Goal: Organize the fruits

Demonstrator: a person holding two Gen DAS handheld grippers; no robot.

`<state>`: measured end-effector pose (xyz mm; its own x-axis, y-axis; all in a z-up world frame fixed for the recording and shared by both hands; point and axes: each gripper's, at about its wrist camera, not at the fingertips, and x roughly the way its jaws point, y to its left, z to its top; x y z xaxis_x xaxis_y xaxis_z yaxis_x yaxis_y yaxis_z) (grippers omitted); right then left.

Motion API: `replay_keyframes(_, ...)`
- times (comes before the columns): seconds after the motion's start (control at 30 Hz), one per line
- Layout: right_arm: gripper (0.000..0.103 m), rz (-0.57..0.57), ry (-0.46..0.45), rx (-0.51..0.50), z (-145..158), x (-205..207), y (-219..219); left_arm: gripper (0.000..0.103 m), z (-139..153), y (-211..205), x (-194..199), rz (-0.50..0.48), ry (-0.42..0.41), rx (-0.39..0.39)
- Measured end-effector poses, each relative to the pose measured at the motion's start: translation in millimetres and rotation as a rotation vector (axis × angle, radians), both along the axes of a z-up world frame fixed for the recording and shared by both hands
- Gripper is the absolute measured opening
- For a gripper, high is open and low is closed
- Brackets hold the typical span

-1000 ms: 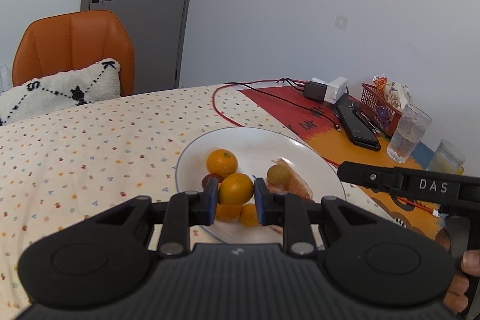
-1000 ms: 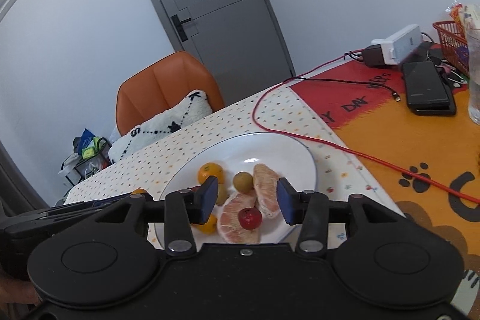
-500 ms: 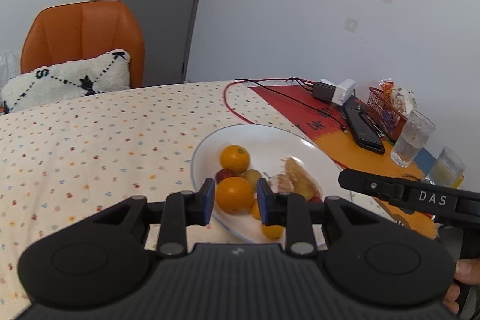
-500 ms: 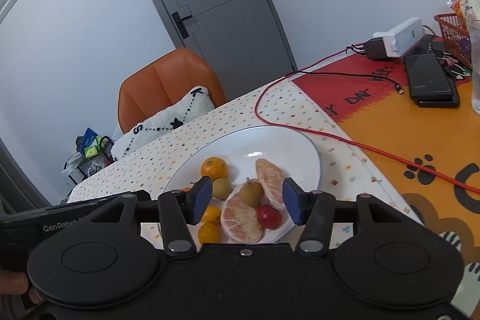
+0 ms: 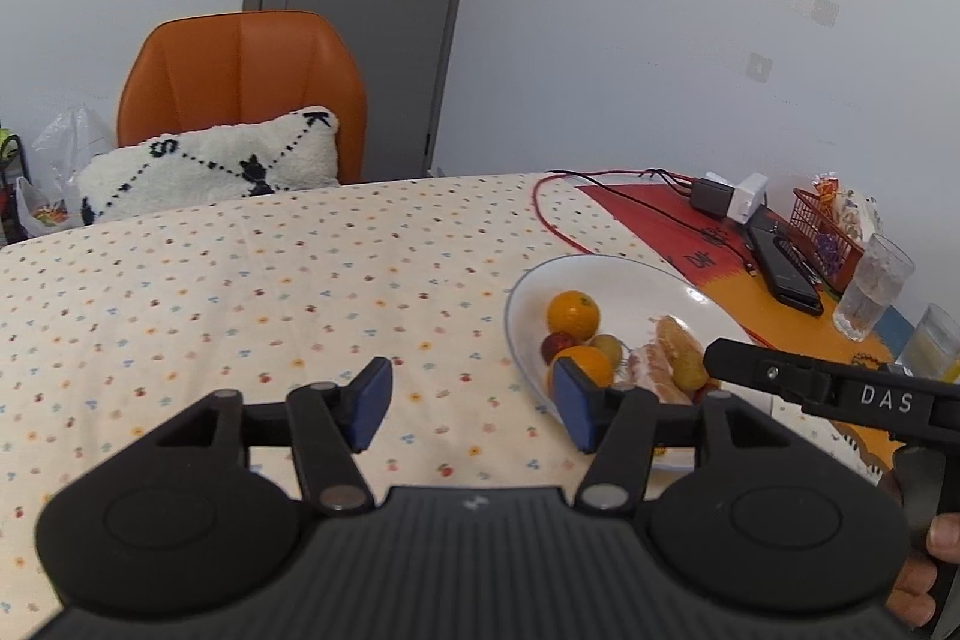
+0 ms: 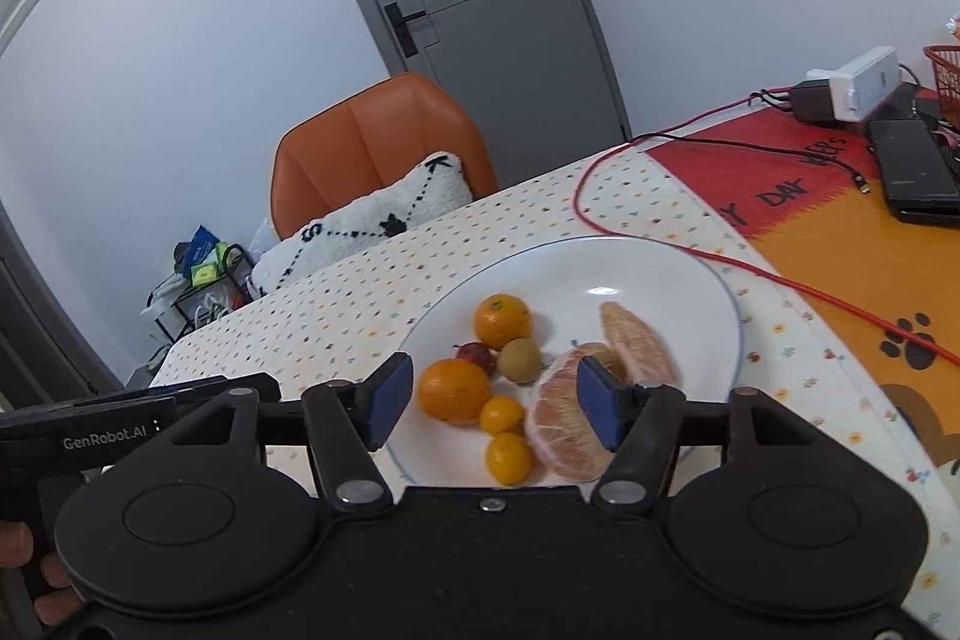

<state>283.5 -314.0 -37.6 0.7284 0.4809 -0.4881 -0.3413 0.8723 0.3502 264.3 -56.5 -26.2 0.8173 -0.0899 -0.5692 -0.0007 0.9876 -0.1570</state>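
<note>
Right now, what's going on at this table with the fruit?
A person is sorting fruit with a handheld claw in each hand. The fruit sits together on a round white plate: two oranges, the nearer large round orange among them, two small kumquats, peeled pomelo segments and some small fruits. The left claw is opening over the dotted tablecloth beside the plate, nothing between its pads. The right claw is opening above the plate, gripping nothing.

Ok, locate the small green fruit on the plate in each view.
Left wrist view: green fruit at right of centre, just right of the red fruit.
Right wrist view: green fruit at centre, below the far orange.
Shared landmark: the white plate under it.
</note>
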Motion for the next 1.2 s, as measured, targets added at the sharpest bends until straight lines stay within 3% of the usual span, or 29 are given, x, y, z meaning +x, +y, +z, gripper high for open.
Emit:
replay_keyframes(0.13, 0.073, 0.013, -0.008, -0.021, 3.2, -4.8, 13.5, 0.076, 2.7, 14.3, -10.1, 0.042, -0.003, 0.002)
replay_keyframes(0.23, 0.087, 0.01, -0.024, -0.046, 7.2, -9.9, 23.1, 0.086, 4.6, 24.7, -17.1, 0.071, 0.011, -0.005)
replay_keyframes(0.3, 0.095, 0.009, -0.033, -0.049, 9.9, -13.6, 27.0, 0.087, 5.6, 30.3, -21.2, 0.084, 0.023, -0.019)
replay_keyframes(0.47, 0.103, 0.009, -0.038, -0.062, 15.7, -23.5, 33.5, 0.094, 9.8, 35.6, -40.7, 0.103, 0.009, -0.005)
replay_keyframes(1.2, 0.103, 0.045, -0.097, -0.119, 37.7, -104.0, 51.3, 0.1, 20.9, 45.0, -129.6, 0.164, 0.005, 0.025)
